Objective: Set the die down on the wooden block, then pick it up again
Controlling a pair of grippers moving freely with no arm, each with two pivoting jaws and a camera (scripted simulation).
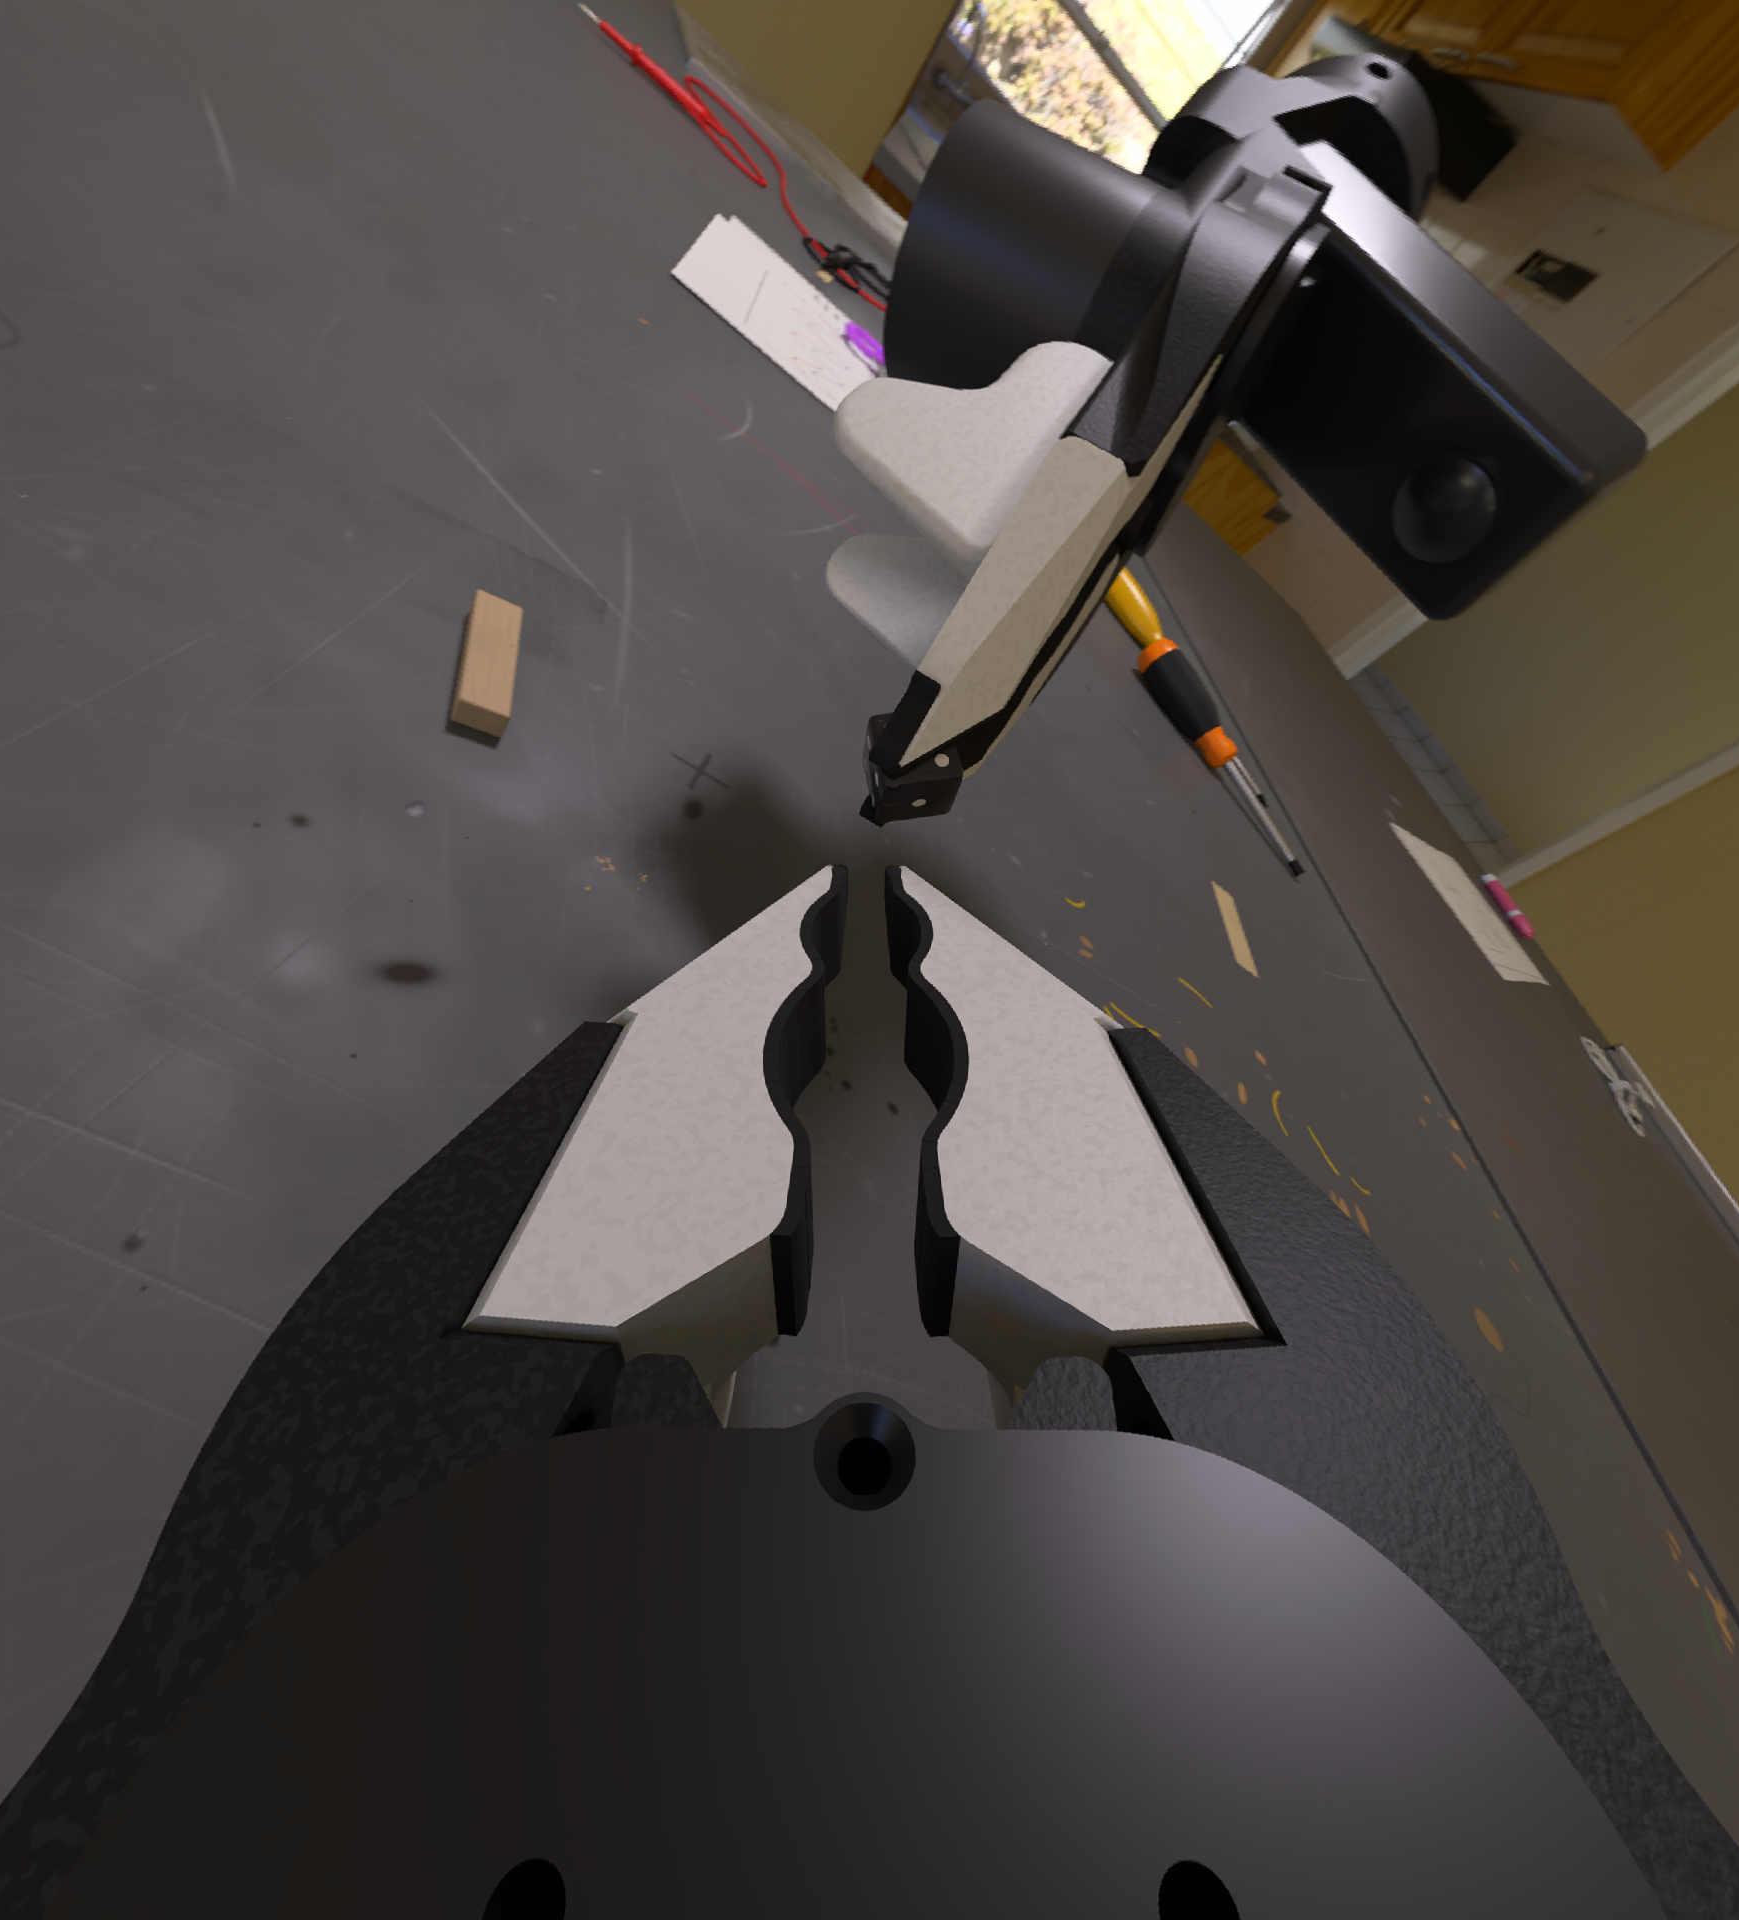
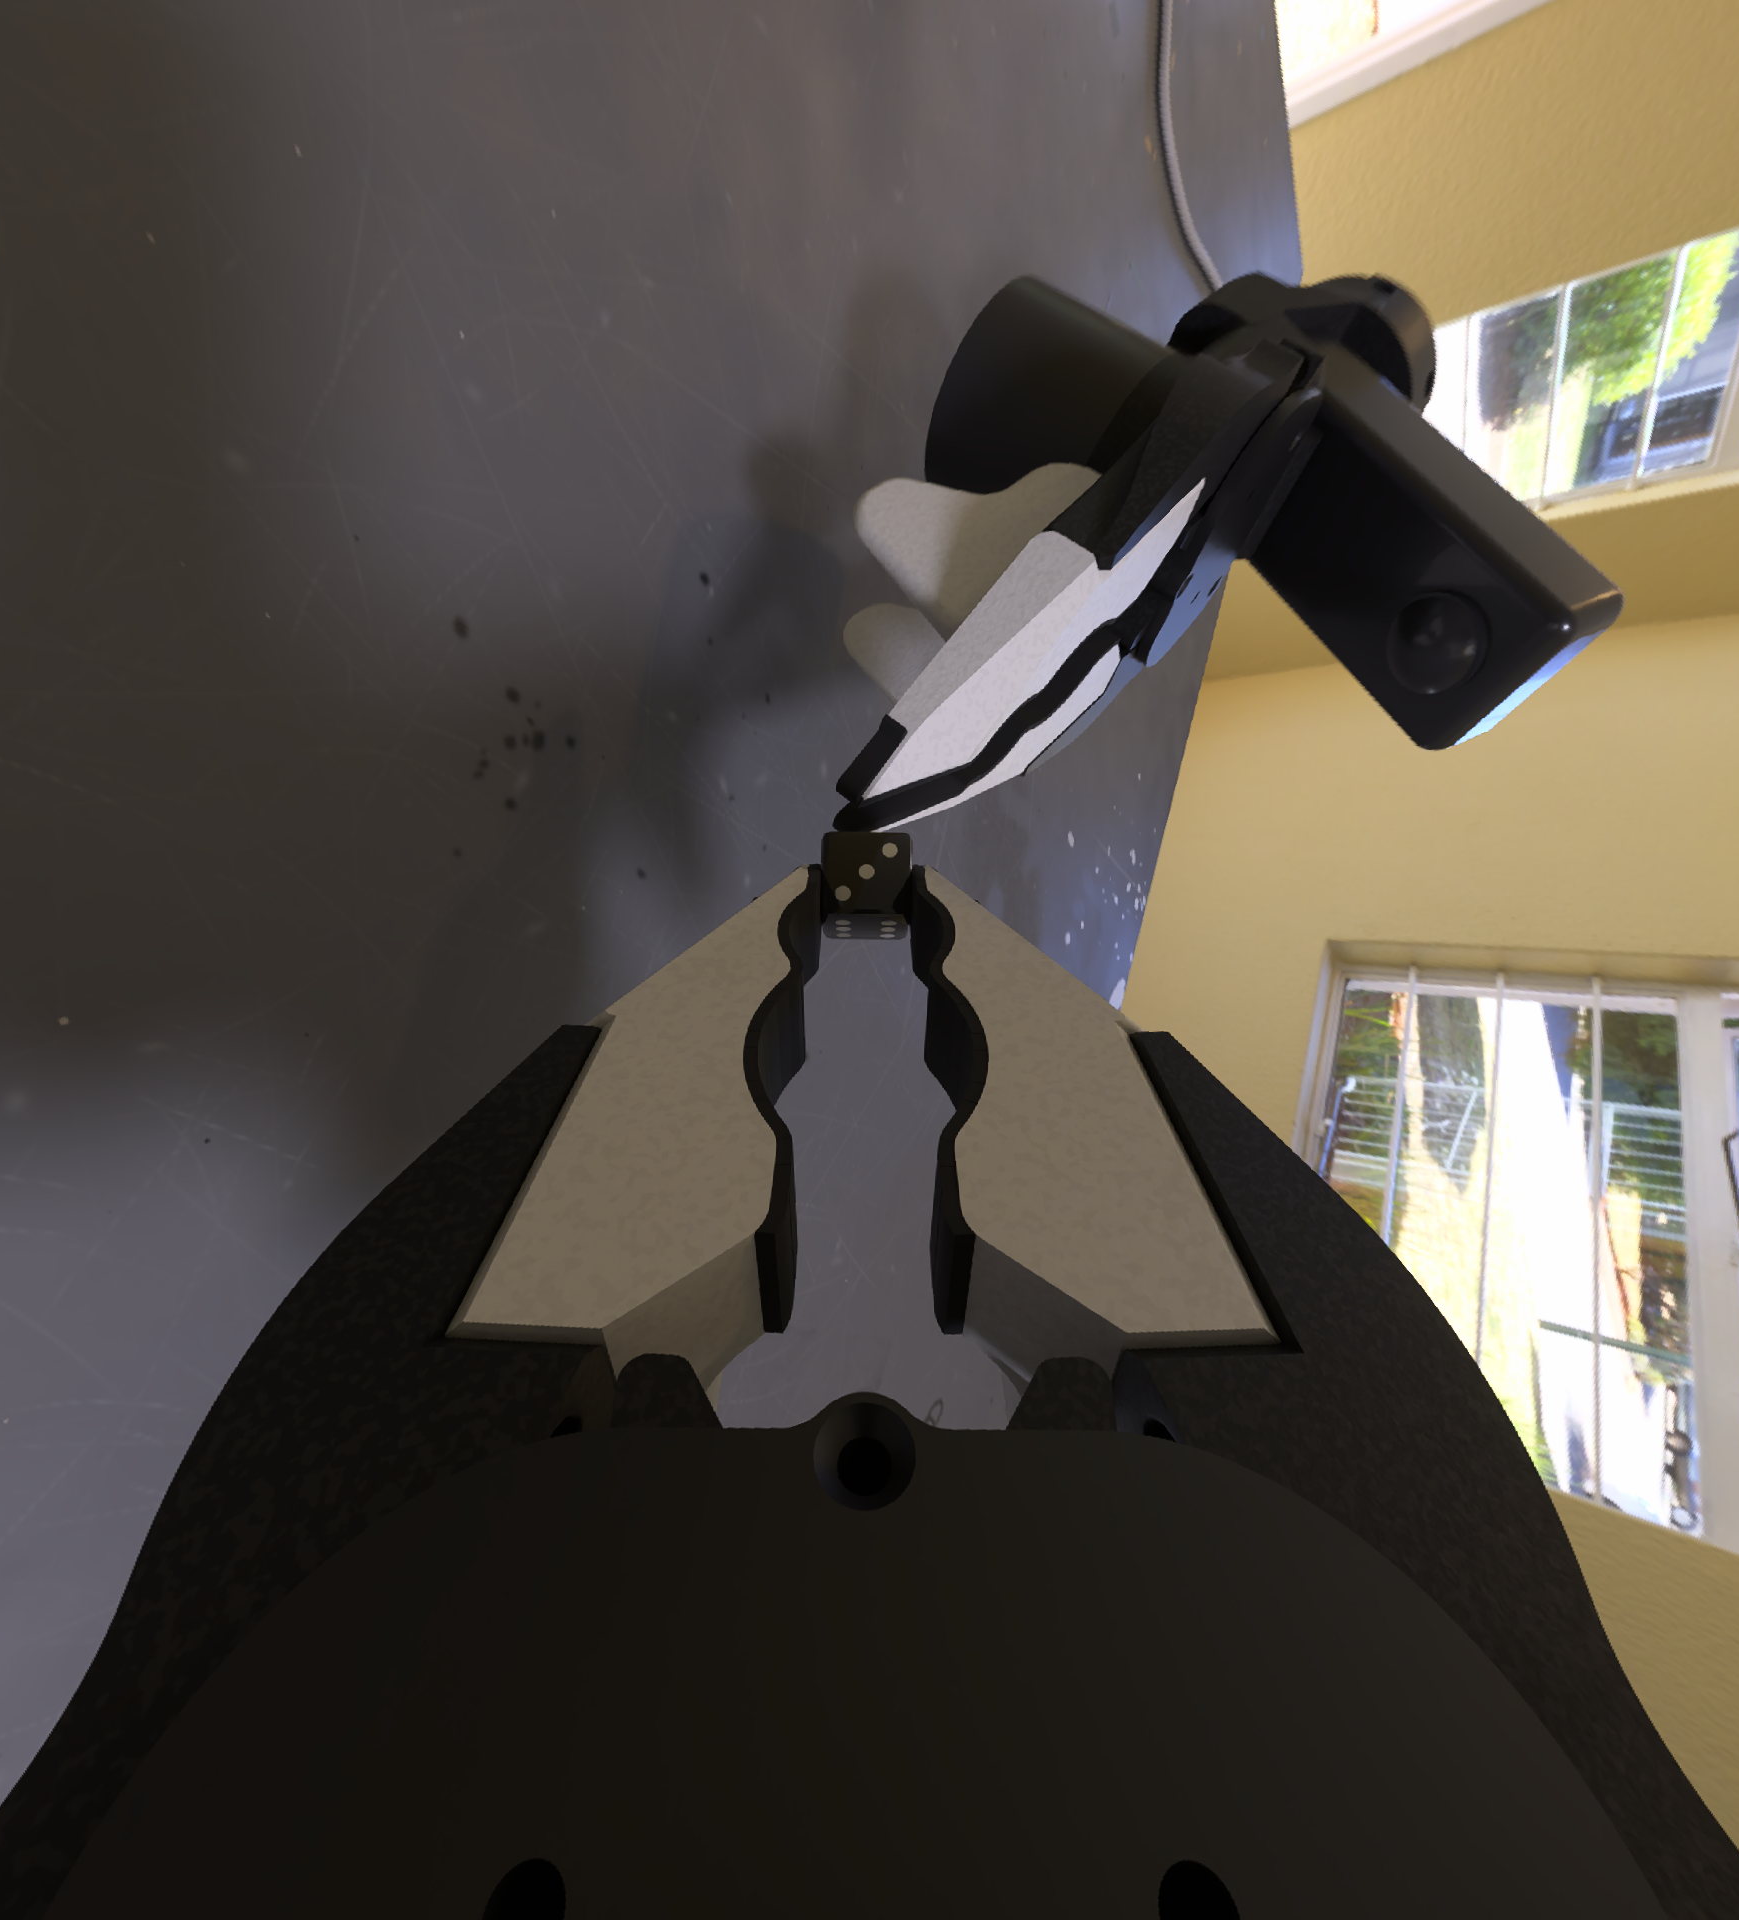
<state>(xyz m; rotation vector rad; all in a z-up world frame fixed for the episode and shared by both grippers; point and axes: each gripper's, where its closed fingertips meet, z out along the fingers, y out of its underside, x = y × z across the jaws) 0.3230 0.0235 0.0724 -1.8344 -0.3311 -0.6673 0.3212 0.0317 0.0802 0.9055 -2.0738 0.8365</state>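
Note:
A small black die with white pips (image 2: 865,868) is clamped between the fingertips of my right gripper (image 2: 865,888), held above the dark grey table (image 2: 273,520). In the left wrist view the right gripper (image 1: 896,774) comes in from the upper right with the die (image 1: 925,795) at its tip. My left gripper (image 1: 865,873) is empty with its jaws nearly together, its tips just below the die; in the right wrist view it (image 2: 849,816) almost touches the die's far side. The wooden block (image 1: 486,665) lies on the table, left of both grippers.
An orange-and-black screwdriver (image 1: 1182,686) lies near the table's right edge. A red cable (image 1: 730,125) and a white sheet (image 1: 771,301) lie at the far end. Another sheet with a pink pen (image 1: 1467,904) and a wood sliver (image 1: 1234,925) are at the right.

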